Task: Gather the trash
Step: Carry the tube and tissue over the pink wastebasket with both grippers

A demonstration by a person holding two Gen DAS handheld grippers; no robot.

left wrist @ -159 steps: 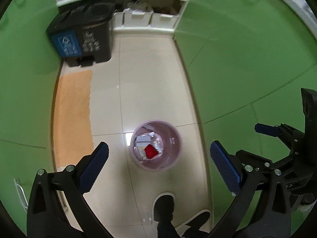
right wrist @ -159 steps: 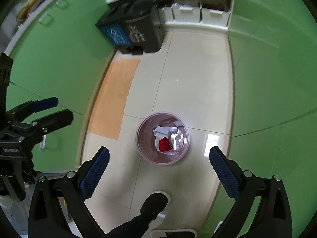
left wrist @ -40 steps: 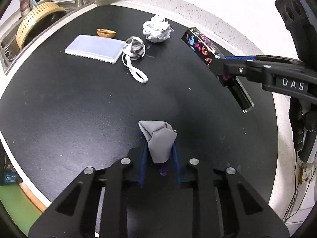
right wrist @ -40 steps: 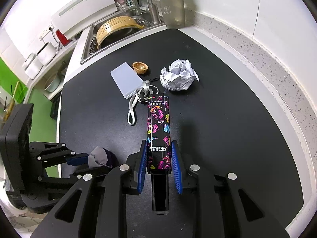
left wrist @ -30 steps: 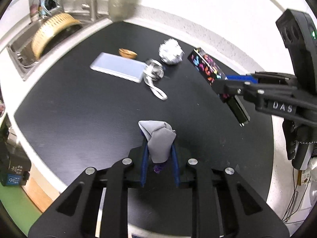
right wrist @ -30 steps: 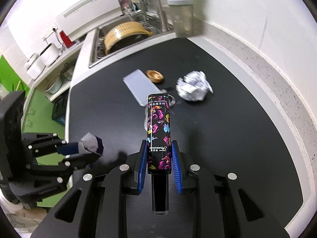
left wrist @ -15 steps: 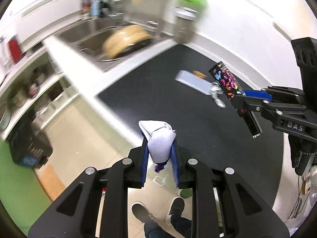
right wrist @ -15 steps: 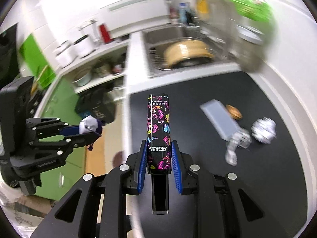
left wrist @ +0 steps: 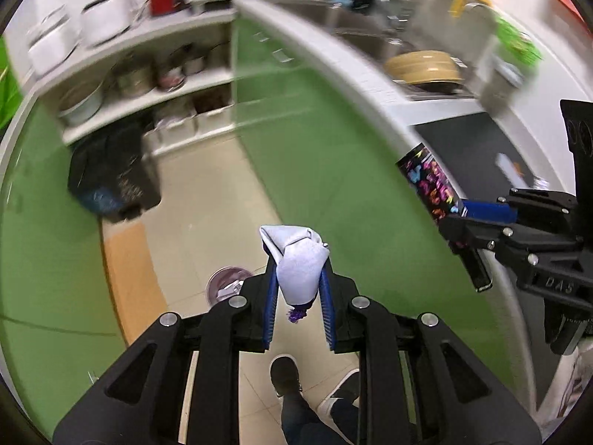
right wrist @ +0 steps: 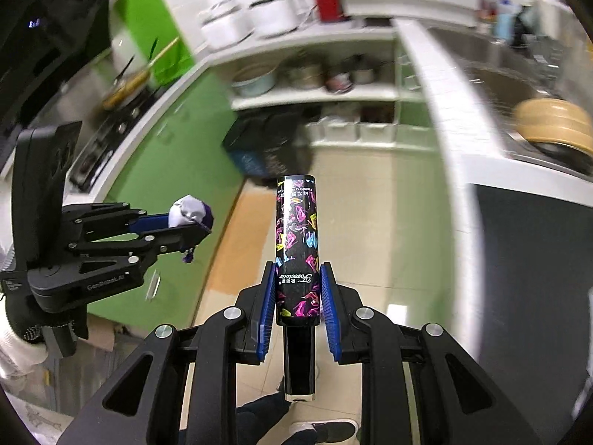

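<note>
The left gripper (left wrist: 298, 311) pinches a pale wad (left wrist: 298, 267) between its blue fingers (left wrist: 270, 304); the wad bulges up past the fingertips, with a purple bit hanging below. It is held in the air above the tiled floor (left wrist: 207, 218), and a pink bin (left wrist: 226, 289) stands on the floor just behind the left finger. The right gripper (right wrist: 298, 307) clamps a black box (right wrist: 296, 244) with bright prints near its lower end, so most of the box sticks out ahead of the fingers (right wrist: 328, 307). It too is over the floor, beside the edge of the dark tabletop (right wrist: 537, 259). A person's shoes (left wrist: 285, 372) show below.
</note>
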